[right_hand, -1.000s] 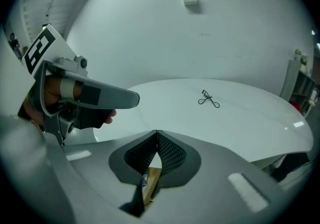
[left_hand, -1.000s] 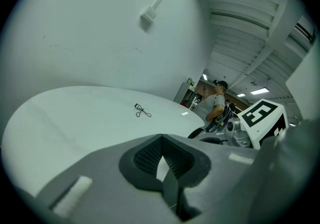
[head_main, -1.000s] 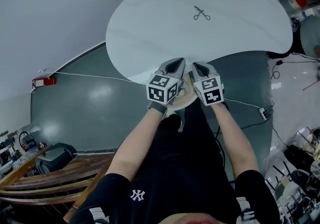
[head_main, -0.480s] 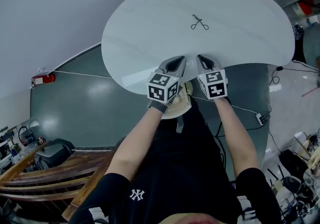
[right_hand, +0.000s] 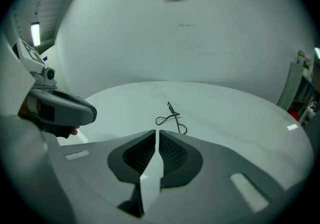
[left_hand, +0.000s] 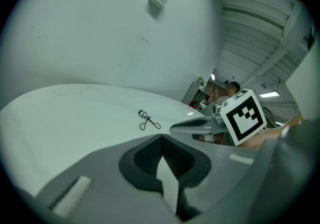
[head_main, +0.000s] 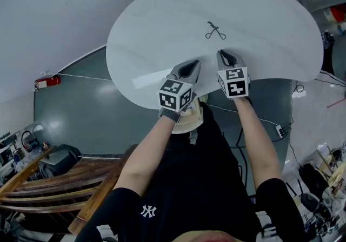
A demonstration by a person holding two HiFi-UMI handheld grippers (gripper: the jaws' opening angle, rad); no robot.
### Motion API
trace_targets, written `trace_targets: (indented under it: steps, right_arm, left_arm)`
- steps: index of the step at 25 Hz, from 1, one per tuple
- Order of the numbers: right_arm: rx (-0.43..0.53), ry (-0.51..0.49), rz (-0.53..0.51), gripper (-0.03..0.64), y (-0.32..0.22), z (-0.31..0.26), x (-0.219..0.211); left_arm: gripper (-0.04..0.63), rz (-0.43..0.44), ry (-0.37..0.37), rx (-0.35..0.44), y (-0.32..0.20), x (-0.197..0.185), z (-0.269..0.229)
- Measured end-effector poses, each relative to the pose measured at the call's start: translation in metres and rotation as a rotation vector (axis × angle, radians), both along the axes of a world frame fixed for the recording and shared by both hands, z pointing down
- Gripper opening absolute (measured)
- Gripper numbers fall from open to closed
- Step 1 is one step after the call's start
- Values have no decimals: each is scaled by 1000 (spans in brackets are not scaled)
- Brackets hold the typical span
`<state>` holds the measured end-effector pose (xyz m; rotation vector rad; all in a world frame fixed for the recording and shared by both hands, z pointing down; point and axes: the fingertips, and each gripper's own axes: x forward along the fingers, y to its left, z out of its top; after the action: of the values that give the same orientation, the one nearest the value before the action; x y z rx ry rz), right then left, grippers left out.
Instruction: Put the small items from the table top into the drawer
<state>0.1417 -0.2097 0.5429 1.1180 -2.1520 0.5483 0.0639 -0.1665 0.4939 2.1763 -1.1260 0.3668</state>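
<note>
At the far left of the head view, we saw a red object [head_main: 47, 81] lying on the dark green floor [head_main: 81, 122], with a thin white cable [head_main: 86, 79] running from it toward the tabletop [head_main: 157, 30], a pale oval slab that filled the upper middle of the frame.

The left gripper [head_main: 190, 65] hung over the near edge of the tabletop, pointing forward and down. Its own view showed the two dark pads meeting at their tips, with nothing between them. Just below the left wrist, a pale round object [head_main: 186, 121] showed under the tabletop's rim.

Ahead of both grippers, well in from the edge, we saw the only loose thing on the tabletop: a small black tool [head_main: 215, 31] with two loop handles (an eyelash curler, by its look). It lay flat, apart from either gripper, and nearer the right one.

The right gripper [head_main: 224, 54] stood just beside the left and a little further forward over the tabletop. Its jaws had just been opening. Its own view showed a narrow slit of light between the pads, with nothing in it, and the small black tool lay just past the tips.

At the right, on the floor, a white power strip [head_main: 281, 129] lay at the end of another cable.
</note>
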Motion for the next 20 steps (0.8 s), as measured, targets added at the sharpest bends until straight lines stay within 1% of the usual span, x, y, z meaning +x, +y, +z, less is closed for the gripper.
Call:
trace_targets:
  steps: [8,12,20]
  right_arm:
    - [-2,64,-41,74,-48,13,-1]
    - [9,121,-78,80,-66,19,-5]
    - [0,214,-146,91,-85,37,-13]
  left_arm:
    - [0,0,4,-17,-36,9,9]
    - [0,-8,2,-26,-48,8,14]
    - [0,-25,1,-40,-58,0,18]
